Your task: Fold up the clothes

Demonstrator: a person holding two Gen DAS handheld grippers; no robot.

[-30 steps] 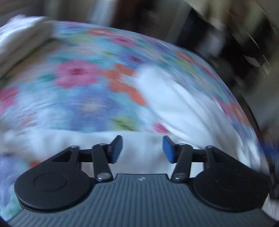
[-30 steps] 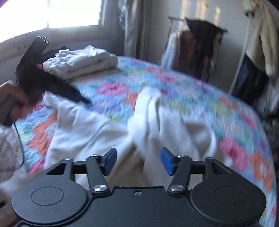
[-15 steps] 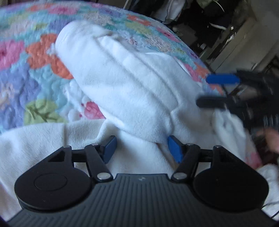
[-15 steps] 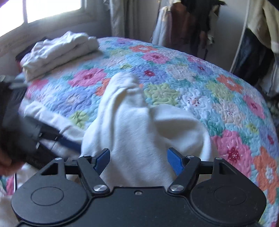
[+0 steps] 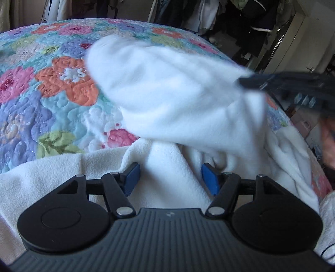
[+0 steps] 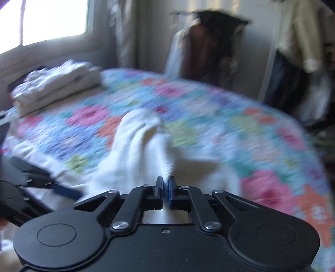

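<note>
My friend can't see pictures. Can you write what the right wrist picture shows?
The right tool is pinched shut on a fold of a white fleece garment lying on a bed with a flowery quilt. A pile of folded white clothes sits near the window; the picture is blurry.

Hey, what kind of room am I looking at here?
Most likely a bedroom. A bed with a floral quilt fills the view, folded white clothes are stacked near the window, and more garments hang on a rack by the wall.
</note>
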